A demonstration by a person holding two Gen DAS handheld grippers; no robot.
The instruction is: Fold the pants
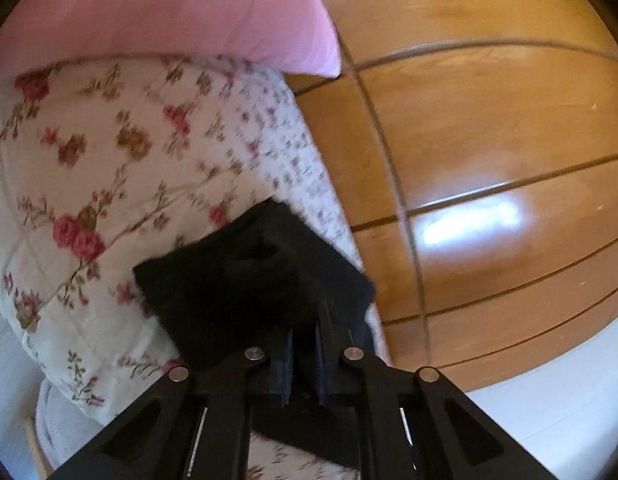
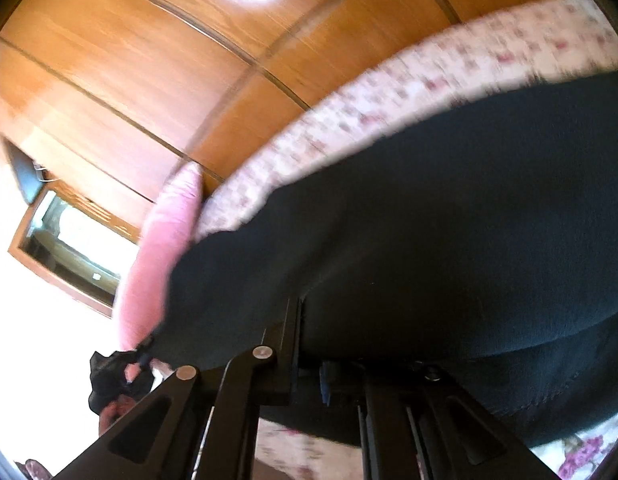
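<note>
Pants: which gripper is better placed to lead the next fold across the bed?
Probably the left gripper: it pinches a free corner of the black pants above the floral quilt; the right gripper holds the bulkier spread.

Pants [image 1: 245, 280]: black cloth, matt, soft, slightly fuzzy at the edges. Bed cover [image 1: 109, 152]: quilted cotton-like cloth, matt, floral print, stitched seams. Pillow [image 1: 181, 12]: pink cloth, smooth, faint sheen. Wardrobe panels [image 1: 489, 128]: wood or wood veneer, lacquered glossy, reflecting a bright light patch. Left gripper [image 1: 305, 320] and right gripper [image 2: 309, 344]: black matt plastic, probably printed, with shiny metal pins; blur limits detail.
</note>
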